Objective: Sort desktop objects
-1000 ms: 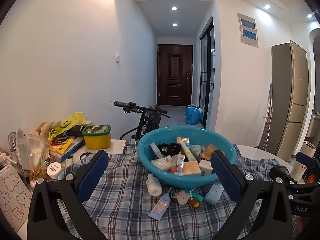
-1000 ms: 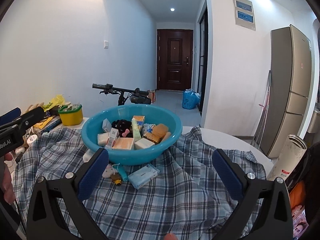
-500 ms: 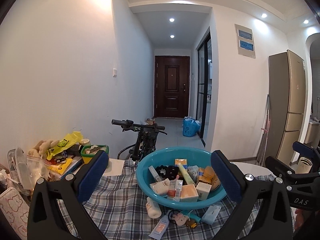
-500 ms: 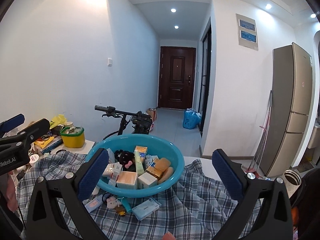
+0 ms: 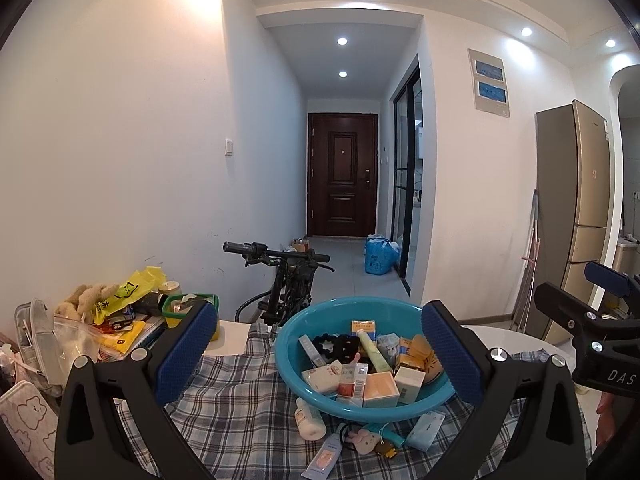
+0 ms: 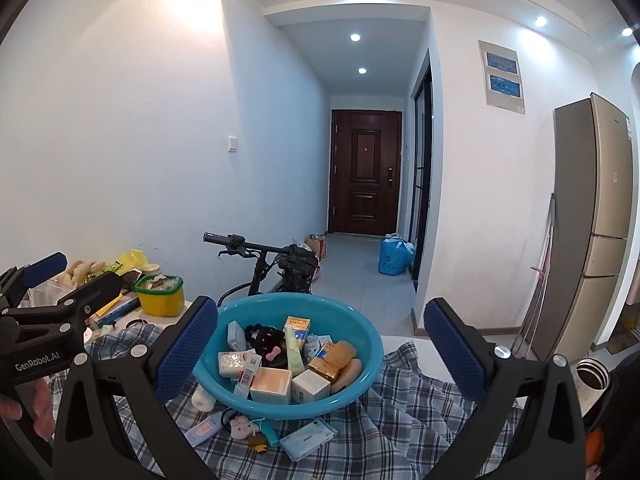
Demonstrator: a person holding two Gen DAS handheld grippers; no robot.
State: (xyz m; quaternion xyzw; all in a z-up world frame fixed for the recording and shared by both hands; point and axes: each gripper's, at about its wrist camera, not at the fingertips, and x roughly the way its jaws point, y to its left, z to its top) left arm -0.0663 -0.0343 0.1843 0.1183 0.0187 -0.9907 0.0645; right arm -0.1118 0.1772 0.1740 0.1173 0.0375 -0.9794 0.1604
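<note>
A teal basin (image 5: 316,320) full of small boxes, tubes and a black hair clip sits on a plaid cloth (image 5: 240,412); it also shows in the right wrist view (image 6: 340,308). Loose items lie in front of it: a white bottle (image 5: 310,424), a pink tube (image 5: 324,454), a plush keychain (image 6: 240,428) and a tissue pack (image 6: 306,438). My left gripper (image 5: 320,356) is open and empty, held above the table facing the basin. My right gripper (image 6: 320,354) is open and empty, likewise facing the basin.
A cluttered pile with a yellow-green container (image 6: 160,294), books and plush toys stands at the left. A bicycle (image 5: 288,280) leans behind the table. A steel flask (image 6: 594,374) stands at the right. A fridge (image 6: 592,220) is at the far right.
Both grippers have risen and tilted upward, so the basin sits lower in both views and more of the ceiling shows. Both stay open.
</note>
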